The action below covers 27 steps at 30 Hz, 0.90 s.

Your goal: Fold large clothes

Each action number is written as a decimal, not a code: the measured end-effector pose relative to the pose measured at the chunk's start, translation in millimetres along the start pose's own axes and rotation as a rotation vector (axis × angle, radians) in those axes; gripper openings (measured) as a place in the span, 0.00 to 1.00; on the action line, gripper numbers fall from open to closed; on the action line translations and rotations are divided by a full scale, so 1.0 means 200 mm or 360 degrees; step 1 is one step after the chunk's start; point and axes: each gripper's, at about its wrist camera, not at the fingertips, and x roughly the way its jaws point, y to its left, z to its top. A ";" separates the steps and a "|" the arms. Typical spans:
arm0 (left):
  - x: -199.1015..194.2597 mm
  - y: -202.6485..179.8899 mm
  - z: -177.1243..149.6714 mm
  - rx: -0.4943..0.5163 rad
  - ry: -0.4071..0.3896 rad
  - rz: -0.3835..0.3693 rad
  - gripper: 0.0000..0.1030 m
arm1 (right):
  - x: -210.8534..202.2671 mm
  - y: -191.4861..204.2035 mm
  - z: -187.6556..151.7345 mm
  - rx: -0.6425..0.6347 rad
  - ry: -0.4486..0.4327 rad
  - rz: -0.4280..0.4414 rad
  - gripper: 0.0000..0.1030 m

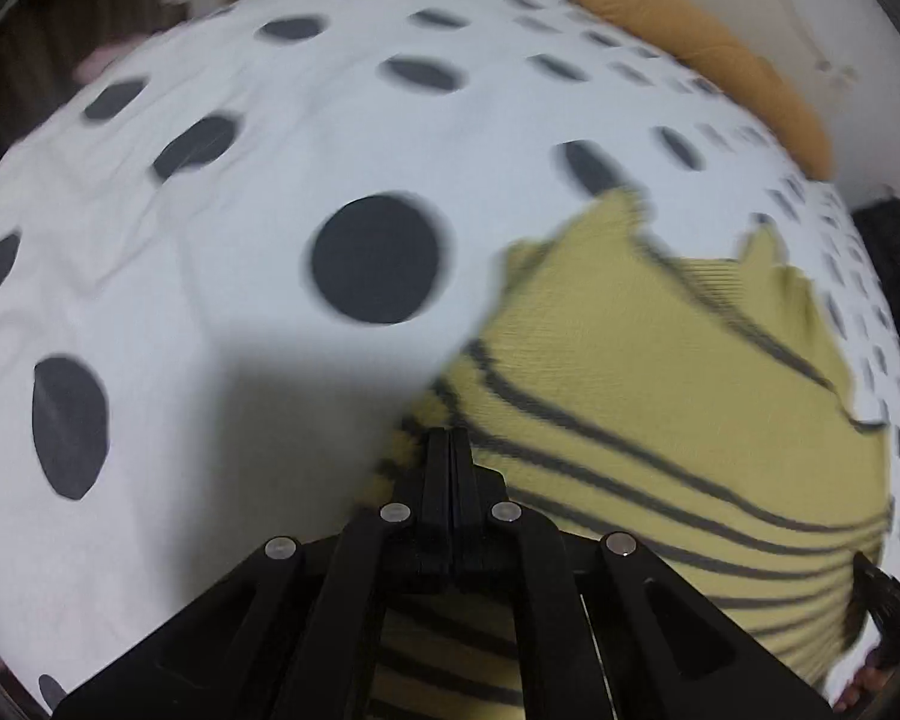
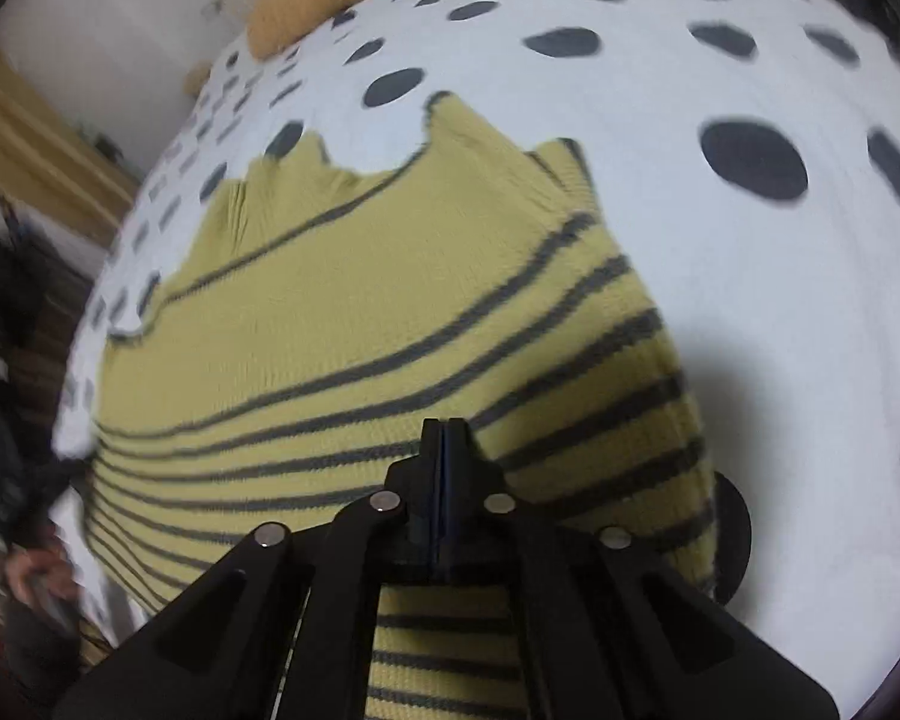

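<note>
We have the striped sweater (image 2: 390, 312) spread on the spotted bed cover (image 1: 210, 312), yellow pillow (image 1: 708, 54) beyond it. Our left tongs (image 1: 450, 450) are pinched tight at the sweater's edge, and they seem to grip the knit, though the tips hide it. Right tongs (image 2: 444, 438), tight too, sit over the stripes, probably holding the near hem. Both ends held, so the fold should carry evenly.

Left gripper (image 1: 450, 441) jaws together at yellow striped sweater (image 1: 660, 384) edge; polka-dot sheet (image 1: 222, 276) beneath; mustard pillow (image 1: 708, 54) beyond.
</note>
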 end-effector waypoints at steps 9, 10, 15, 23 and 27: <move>-0.41 0.17 -0.20 -0.0230 -0.0099 -0.0189 0.01 | -0.16 0.15 -0.19 -0.0116 0.0033 -0.0158 0.13; -0.43 0.22 -0.27 -0.0285 -0.0073 -0.0201 0.04 | -0.07 0.10 -0.23 -0.0102 0.0099 -0.0208 0.10; -0.51 0.36 -0.59 -0.0449 0.0006 -0.0280 0.27 | -0.21 0.22 -0.23 -0.0010 -0.0022 -0.0081 0.14; -0.39 0.27 -0.66 -0.0532 0.0047 -0.0583 0.32 | -0.06 0.78 -0.38 -0.0397 -0.0039 0.0154 0.14; -0.30 0.21 -0.59 -0.0511 0.0044 -0.0511 0.47 | 0.20 0.66 -0.51 -0.0419 0.0161 -0.0021 0.12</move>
